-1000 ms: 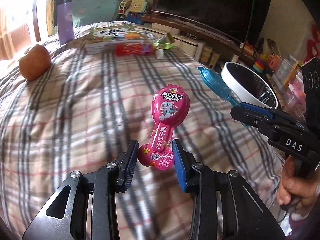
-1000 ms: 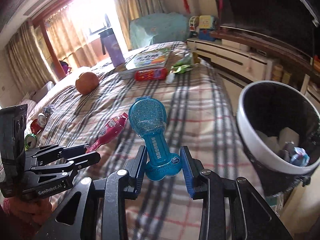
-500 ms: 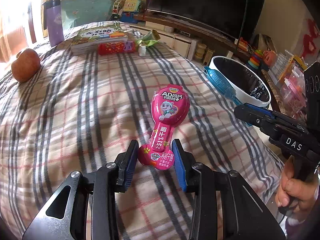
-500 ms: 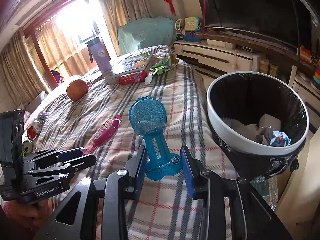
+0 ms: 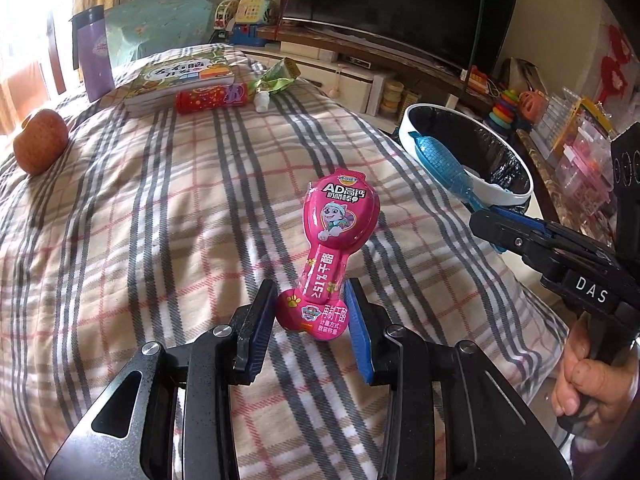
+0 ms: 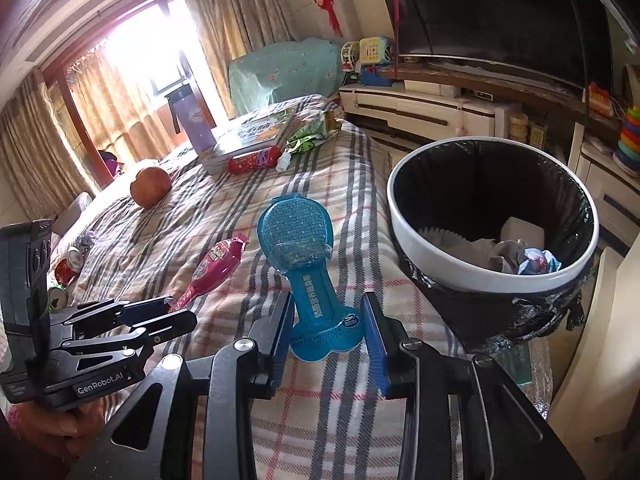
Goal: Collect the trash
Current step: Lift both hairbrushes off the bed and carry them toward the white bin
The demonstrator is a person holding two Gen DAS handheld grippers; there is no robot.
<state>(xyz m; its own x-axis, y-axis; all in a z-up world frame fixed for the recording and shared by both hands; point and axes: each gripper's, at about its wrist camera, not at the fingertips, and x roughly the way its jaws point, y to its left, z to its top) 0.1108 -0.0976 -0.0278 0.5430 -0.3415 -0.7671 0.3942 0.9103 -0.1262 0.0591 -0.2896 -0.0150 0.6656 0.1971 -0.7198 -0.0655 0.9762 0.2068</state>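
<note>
My left gripper (image 5: 311, 316) is shut on the bottom of a pink spoon-shaped snack wrapper (image 5: 332, 240), held above the checked bed cover (image 5: 160, 220). My right gripper (image 6: 329, 330) is shut on a matching blue wrapper (image 6: 298, 240). From the left wrist view the blue wrapper (image 5: 440, 164) pokes toward the white bin (image 5: 520, 196). In the right wrist view the bin (image 6: 404, 236), lined with a black bag, stands just right of the bed with crumpled trash inside. The pink wrapper (image 6: 216, 268) and the left gripper (image 6: 160, 316) appear at lower left there.
At the far end of the bed lie books (image 5: 180, 76), a red pack (image 5: 208, 98), a green wrapper (image 5: 276, 78), a small white bottle (image 5: 262, 102) and a purple flask (image 5: 94, 60). An apple (image 5: 40, 146) sits left. Cans (image 6: 68, 268) lie at the bed's left. A TV unit (image 6: 460, 108) stands behind.
Both grippers carried their wrappers toward the bin side of the bed. The bin now looms larger and more central in the right wrist view; both grips are unchanged.
</note>
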